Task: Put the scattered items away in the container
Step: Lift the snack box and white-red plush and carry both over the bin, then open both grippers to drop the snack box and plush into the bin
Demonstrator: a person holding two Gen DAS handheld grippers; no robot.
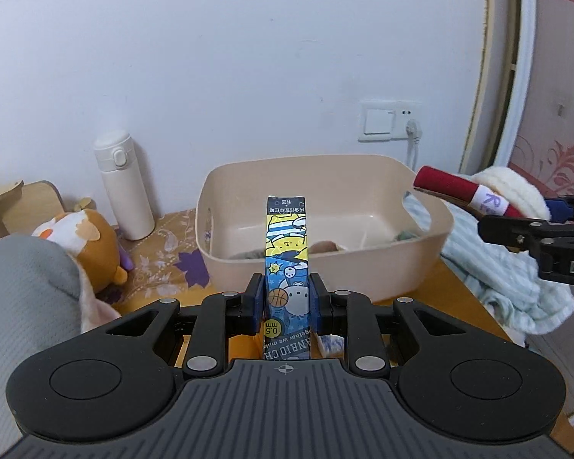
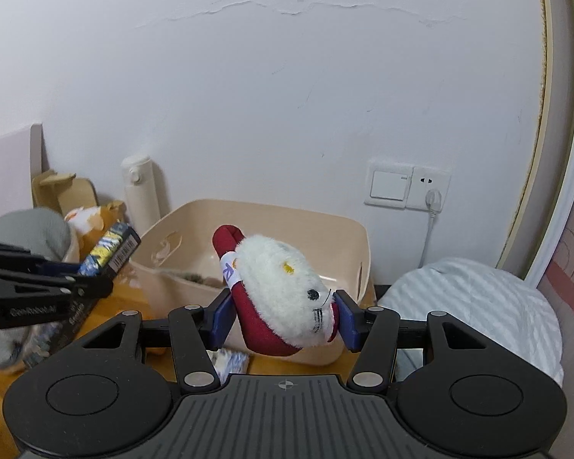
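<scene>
My left gripper (image 1: 286, 298) is shut on a tall cartoon-printed pen box (image 1: 286, 244), held upright in front of the beige bin (image 1: 432, 229). The same box (image 2: 111, 250) shows at the left of the right wrist view, in the left gripper (image 2: 78, 281). My right gripper (image 2: 283, 319) is shut on a red slipper with a fluffy white animal face (image 2: 283, 290), lifted in front of the bin (image 2: 348, 241). From the left wrist view the slipper (image 1: 467, 191) hangs over the bin's right rim, with the right gripper (image 1: 543, 229) behind it. A few small items lie on the bin's floor.
A white flask (image 1: 124, 187) stands left of the bin by the wall. An orange plush toy (image 1: 92, 244) and a grey cushion (image 1: 23, 298) lie at the left. Striped pale-green cloth (image 1: 497, 279) is heaped at the right. A small blue-white packet (image 2: 229, 361) lies on the wooden table.
</scene>
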